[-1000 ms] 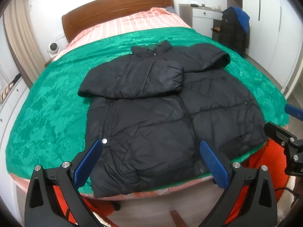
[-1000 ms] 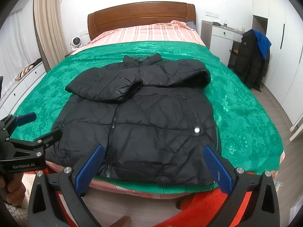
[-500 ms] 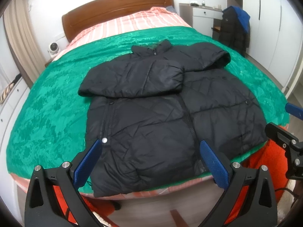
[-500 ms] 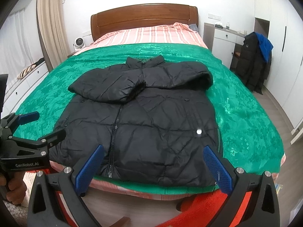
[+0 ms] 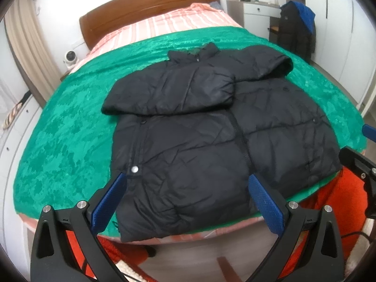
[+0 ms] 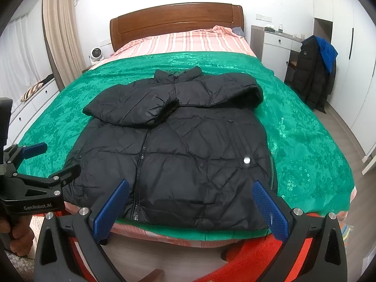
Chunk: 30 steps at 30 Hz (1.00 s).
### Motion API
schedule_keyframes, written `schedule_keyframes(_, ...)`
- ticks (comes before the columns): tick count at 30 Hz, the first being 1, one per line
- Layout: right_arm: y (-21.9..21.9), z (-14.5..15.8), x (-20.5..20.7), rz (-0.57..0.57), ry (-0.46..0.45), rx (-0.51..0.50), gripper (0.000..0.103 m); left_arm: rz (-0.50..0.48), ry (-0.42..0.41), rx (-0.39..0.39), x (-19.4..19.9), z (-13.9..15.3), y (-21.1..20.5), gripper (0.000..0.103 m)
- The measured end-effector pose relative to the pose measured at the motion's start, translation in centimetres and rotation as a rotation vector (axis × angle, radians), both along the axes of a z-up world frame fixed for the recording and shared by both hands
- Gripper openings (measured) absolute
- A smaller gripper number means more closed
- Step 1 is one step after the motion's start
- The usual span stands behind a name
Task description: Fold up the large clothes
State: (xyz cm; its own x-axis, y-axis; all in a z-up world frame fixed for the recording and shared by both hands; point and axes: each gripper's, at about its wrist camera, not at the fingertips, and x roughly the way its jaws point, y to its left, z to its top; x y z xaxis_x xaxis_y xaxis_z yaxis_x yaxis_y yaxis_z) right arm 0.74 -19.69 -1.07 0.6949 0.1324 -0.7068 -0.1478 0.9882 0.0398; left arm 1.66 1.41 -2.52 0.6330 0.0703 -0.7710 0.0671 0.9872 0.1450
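Jacket (image 6: 188, 145) flat on bedspread (image 6: 305, 141); collar toward headboard (image 6: 176, 21); both claws released.

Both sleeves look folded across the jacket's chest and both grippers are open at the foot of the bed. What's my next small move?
Probably lower both open grippers, left gripper and right gripper, onto the black jacket's bottom hem, since it lies nearest, flat and ungrasped on the green bedspread.

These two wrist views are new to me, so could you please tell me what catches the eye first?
A black puffer jacket lies front-up at the foot of the bed, both sleeves folded across its chest, on a bright green blanket. Both tools, left and right, hover open just short of its hem. A second dark coat hangs by the wardrobe on the right.
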Motion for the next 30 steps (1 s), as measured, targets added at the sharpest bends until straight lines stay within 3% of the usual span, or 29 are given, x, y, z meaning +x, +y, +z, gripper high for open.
schedule_keyframes(30, 0.42, -0.76, 0.29, 0.014, 0.023, -0.005, 0.103, 0.007, 0.018, 0.015, 0.24, -0.35, 0.09, 0.103)
